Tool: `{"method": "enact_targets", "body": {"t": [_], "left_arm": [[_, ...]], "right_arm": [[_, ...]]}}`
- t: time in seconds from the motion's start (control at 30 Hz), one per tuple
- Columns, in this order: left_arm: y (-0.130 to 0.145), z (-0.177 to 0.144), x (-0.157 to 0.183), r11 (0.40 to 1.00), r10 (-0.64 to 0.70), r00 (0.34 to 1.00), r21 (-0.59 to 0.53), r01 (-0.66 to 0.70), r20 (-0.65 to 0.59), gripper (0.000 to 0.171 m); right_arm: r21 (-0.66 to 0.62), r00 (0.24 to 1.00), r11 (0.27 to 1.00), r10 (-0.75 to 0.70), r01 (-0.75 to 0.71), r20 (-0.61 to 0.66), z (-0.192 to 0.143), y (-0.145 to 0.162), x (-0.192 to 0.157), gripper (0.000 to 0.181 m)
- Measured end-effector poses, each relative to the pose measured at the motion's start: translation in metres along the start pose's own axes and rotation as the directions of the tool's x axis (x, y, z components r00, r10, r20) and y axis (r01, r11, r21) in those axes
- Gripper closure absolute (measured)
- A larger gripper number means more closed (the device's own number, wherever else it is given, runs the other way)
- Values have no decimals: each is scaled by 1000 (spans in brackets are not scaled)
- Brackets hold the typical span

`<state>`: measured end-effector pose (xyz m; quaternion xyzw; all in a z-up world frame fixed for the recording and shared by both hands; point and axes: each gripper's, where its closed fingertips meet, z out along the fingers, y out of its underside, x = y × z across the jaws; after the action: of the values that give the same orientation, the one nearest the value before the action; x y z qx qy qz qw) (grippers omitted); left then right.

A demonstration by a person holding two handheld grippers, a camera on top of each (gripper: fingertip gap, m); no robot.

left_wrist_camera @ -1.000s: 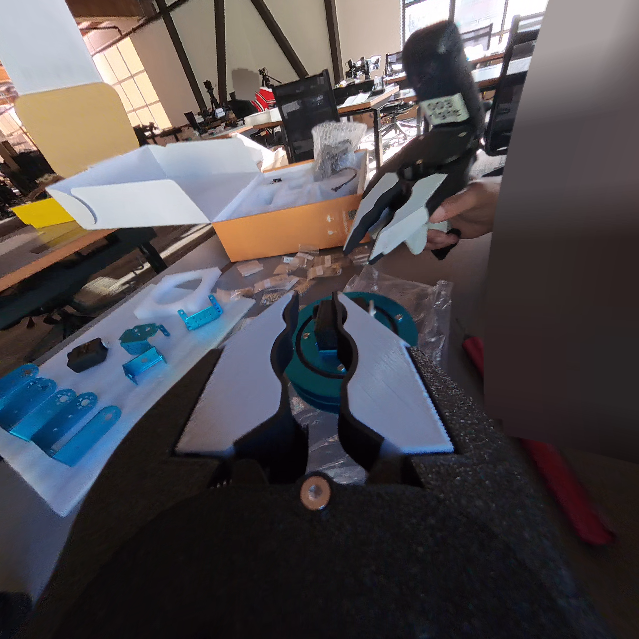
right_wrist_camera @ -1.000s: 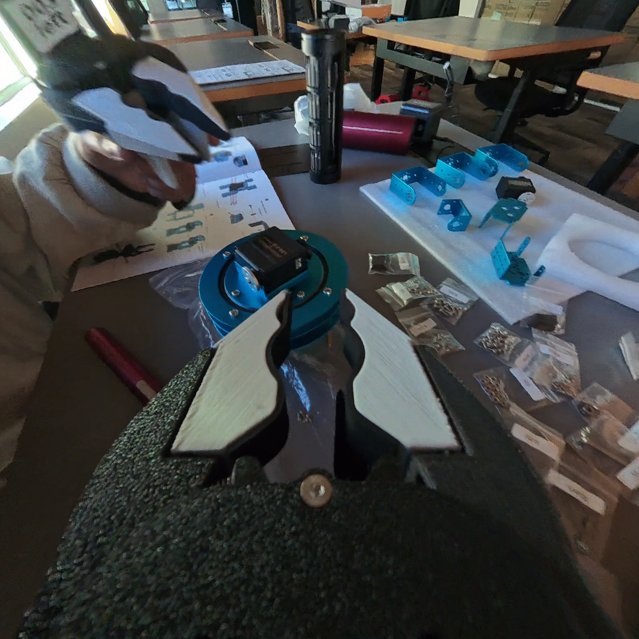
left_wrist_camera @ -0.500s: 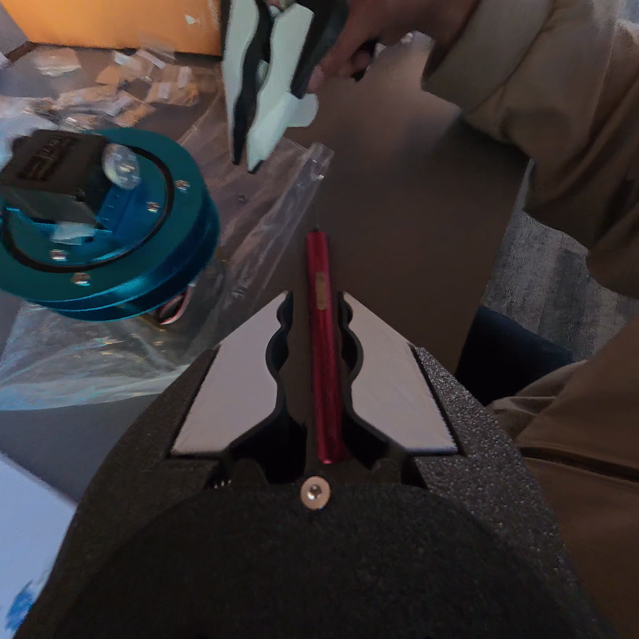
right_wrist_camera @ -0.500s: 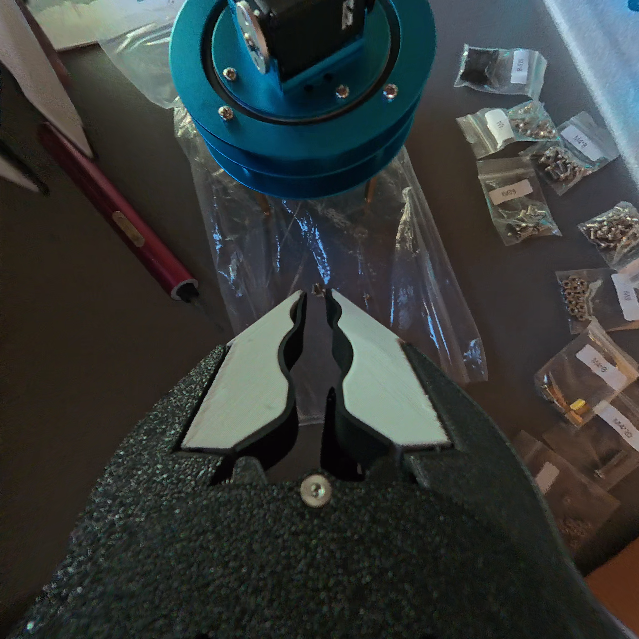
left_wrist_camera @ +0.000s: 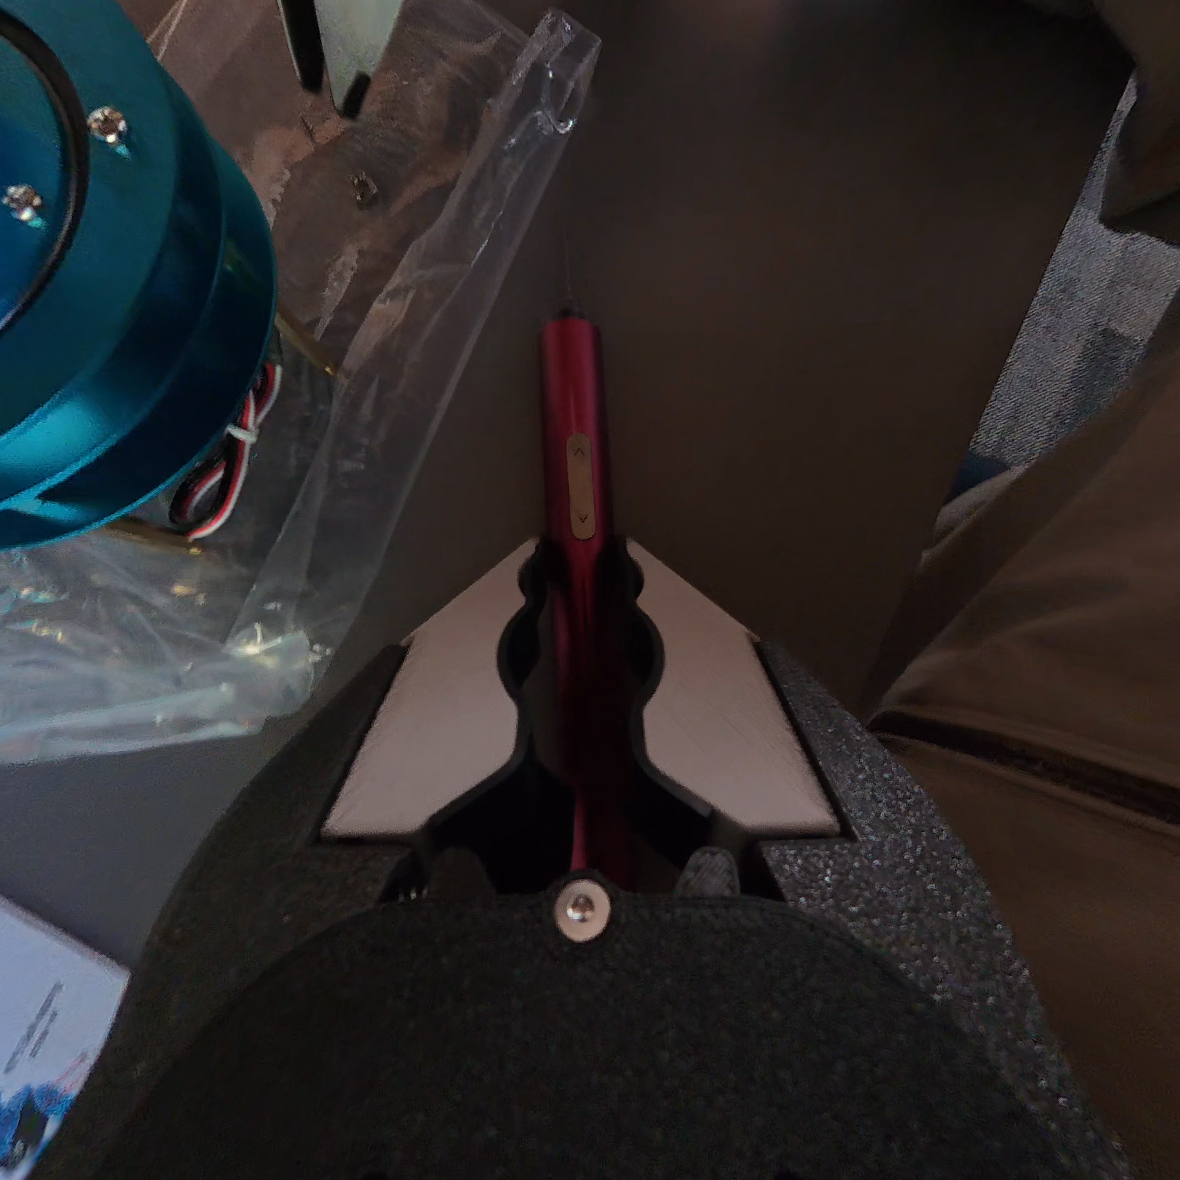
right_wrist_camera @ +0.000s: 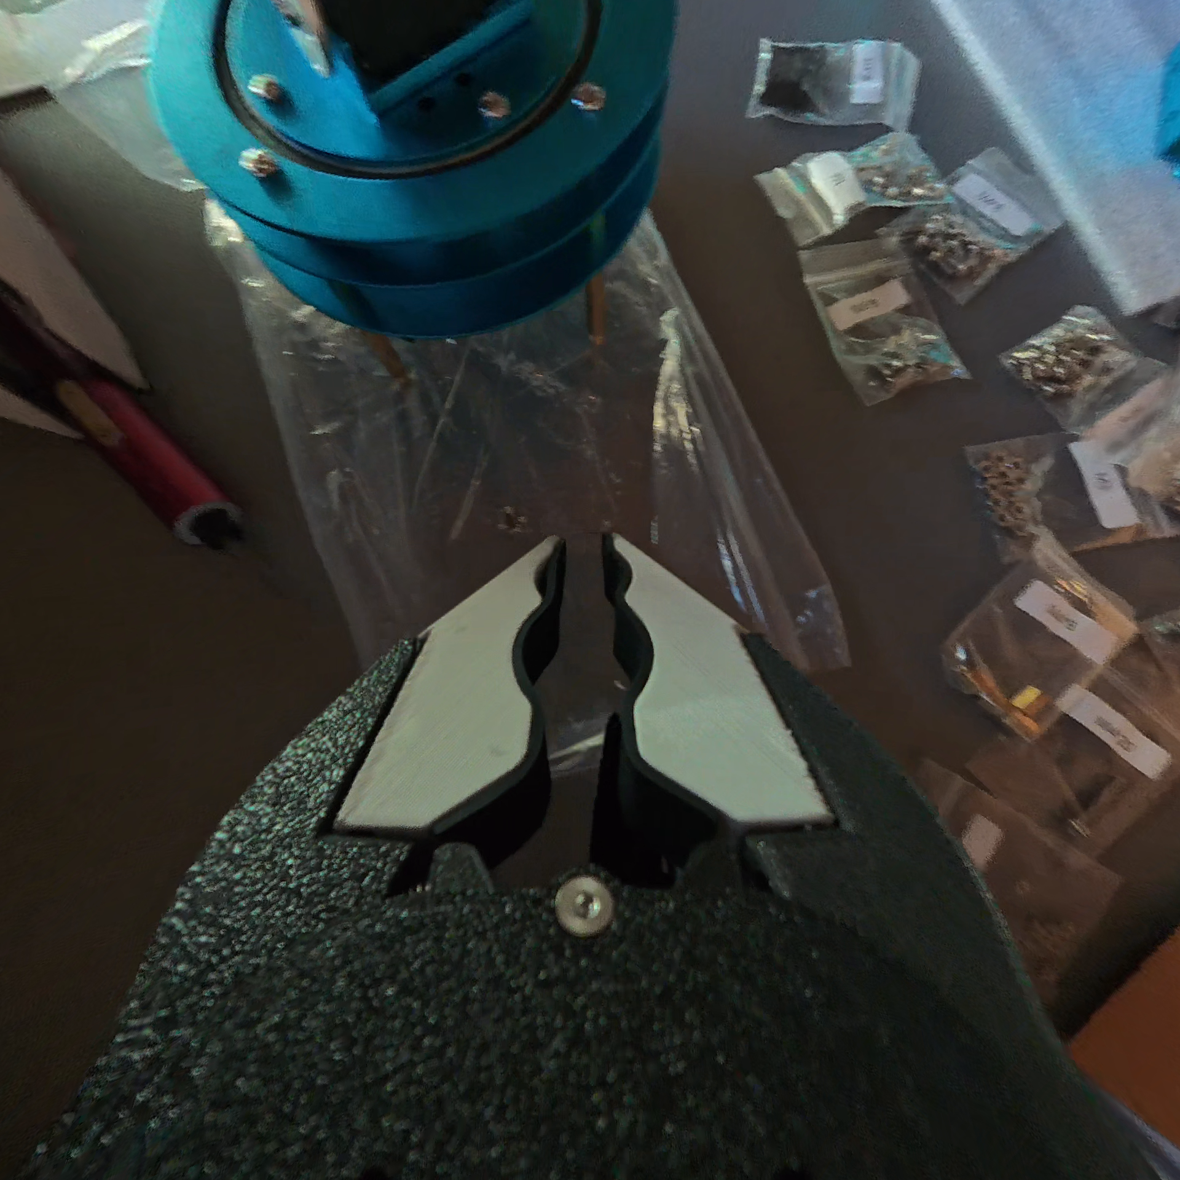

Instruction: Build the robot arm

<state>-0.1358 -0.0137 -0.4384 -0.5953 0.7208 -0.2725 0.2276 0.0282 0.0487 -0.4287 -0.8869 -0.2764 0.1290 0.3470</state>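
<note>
My left gripper is shut on a slim red pen-shaped electric screwdriver, which points forward over the dark table; its rear end also shows in the right wrist view. My right gripper is almost fully closed with nothing between its tips, low over a clear plastic bag. A tiny screw lies on the bag just left of the tips. A round blue metal base holding a black servo stands on brass legs at the bag's far end; it also shows in the left wrist view.
Several small bags of screws lie to the right, with a white foam sheet behind them and an orange box corner near right. A white booklet lies near left. A person's brown sleeve fills the right. My hands' fingertips stand some 20 centimetres from each other.
My left gripper has swung from over the blue base down to the red screwdriver and closed on it. My right gripper has narrowed and dropped low over the plastic bag.
</note>
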Motion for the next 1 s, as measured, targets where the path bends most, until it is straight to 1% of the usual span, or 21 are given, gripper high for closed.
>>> {"method": "enact_targets", "body": {"t": [0.03,0.1,0.17,0.23,0.33,0.4,0.47,0.5,0.6,0.7,0.73,0.8,0.9,1.0], "left_arm": [[3,-5,-1,1000,4,1000,0,-4,24,152],[9,-15,0,1000,6,997,19,-7,71,153],[9,-26,2,997,-29,994,80,21,109,153],[5,-35,3,985,-84,986,164,60,142,153],[-6,-46,2,950,-164,967,293,103,192,153],[-15,-52,4,922,-209,956,366,124,204,153],[-23,-56,5,889,-244,950,436,137,198,153],[-27,-58,6,875,-252,948,465,136,196,153],[-32,-60,10,855,-239,947,508,101,213,153],[-34,-66,7,822,-270,937,559,105,220,152],[-35,-69,7,806,-280,936,581,109,212,153],[-37,-75,6,779,-294,934,617,111,203,152],[-38,-82,2,750,-314,927,652,110,205,152],[-37,-83,-1,735,-327,925,668,120,194,152]], "right_arm": [[3,1000,1000,8,-8,-25,-1,2,6,171],[26,999,999,19,-18,-29,-1,1,13,171],[33,1000,999,27,-28,14,1,2,11,170],[35,998,999,28,-30,51,3,-1,8,169],[28,998,1000,7,-8,57,7,-5,4,170],[0,999,1000,-10,10,31,10,-2,7,171],[-23,1000,1000,-14,15,12,12,1,11,174],[-10,1000,1000,-6,6,14,11,-1,12,180],[14,999,1000,14,-15,48,9,-2,11,181],[27,998,999,29,-31,55,8,-3,11,168],[25,997,999,27,-28,69,8,-4,8,167],[17,998,1000,19,-20,52,10,-3,10,168],[-1,998,1000,29,-29,62,13,0,10,168],[3,997,999,31,-32,66,14,-1,11,180]]}}
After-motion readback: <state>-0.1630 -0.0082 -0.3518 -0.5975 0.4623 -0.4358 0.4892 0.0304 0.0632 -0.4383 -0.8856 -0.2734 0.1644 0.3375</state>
